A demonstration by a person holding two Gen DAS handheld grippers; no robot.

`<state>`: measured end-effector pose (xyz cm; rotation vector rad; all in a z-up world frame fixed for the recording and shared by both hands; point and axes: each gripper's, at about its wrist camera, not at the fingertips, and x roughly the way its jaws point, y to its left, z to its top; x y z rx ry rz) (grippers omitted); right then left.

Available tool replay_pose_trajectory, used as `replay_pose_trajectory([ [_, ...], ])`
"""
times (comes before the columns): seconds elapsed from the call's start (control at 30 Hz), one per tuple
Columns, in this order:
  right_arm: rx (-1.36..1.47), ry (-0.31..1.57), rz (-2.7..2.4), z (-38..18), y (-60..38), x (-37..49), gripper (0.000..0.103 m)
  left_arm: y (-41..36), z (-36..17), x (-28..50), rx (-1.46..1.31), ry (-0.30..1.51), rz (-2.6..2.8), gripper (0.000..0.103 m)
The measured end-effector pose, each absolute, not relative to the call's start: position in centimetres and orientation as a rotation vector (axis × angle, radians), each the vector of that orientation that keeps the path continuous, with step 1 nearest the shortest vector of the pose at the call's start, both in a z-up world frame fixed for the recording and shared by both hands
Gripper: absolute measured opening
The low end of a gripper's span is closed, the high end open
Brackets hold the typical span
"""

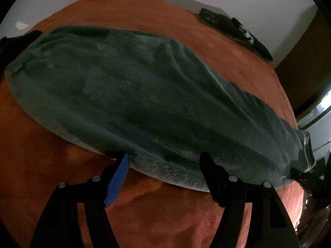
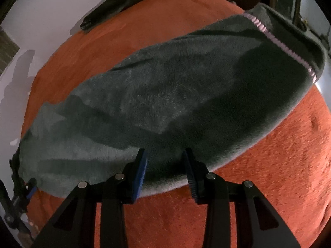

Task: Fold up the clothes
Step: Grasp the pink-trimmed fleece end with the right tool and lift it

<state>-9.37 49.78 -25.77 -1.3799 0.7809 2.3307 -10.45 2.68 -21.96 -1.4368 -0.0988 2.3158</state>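
Both pairs of fingers stand spread with nothing between them. On the left gripper (image 1: pixel 165 163) the gap is wide, the tips at the near edge of the grey fleece garment (image 1: pixel 134 95); on the right gripper (image 2: pixel 164 161) the gap is narrower, the tips reaching just over that same edge. The garment lies flat on an orange blanket (image 1: pixel 175 217), stretched long across both views. Bare orange cloth lies open in front of each gripper and beyond the garment's far edge. Only the right wrist view shows clearly the pink-striped band (image 2: pixel 279 41) at one end, which points to the far right and reaches the blanket's edge. Seen from the left wrist, the other end runs off to the left. A folded dark garment (image 1: pixel 233 31) lies well apart at the far edge.
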Motion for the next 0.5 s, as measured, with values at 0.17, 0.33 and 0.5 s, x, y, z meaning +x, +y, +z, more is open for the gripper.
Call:
replay_pose_trajectory([
  [0.17, -1.295, 0.889, 2.287, -24.7, 54.3, -2.1, 0.036, 3.4, -22.1, -10.4, -1.435, -0.081, 2.305, 0.071],
  [0.33, -1.153, 1.177, 2.163, -25.3, 59.7, 2.9, 0.036, 4.1, -21.9, -10.6, -1.433, -0.063, 2.289, 0.071],
  [0.5, -1.076, 1.4, 2.089, -26.4, 61.4, 3.1, 0.07, 4.1, -21.8, -9.9, -1.422, -0.033, 2.272, 0.071],
])
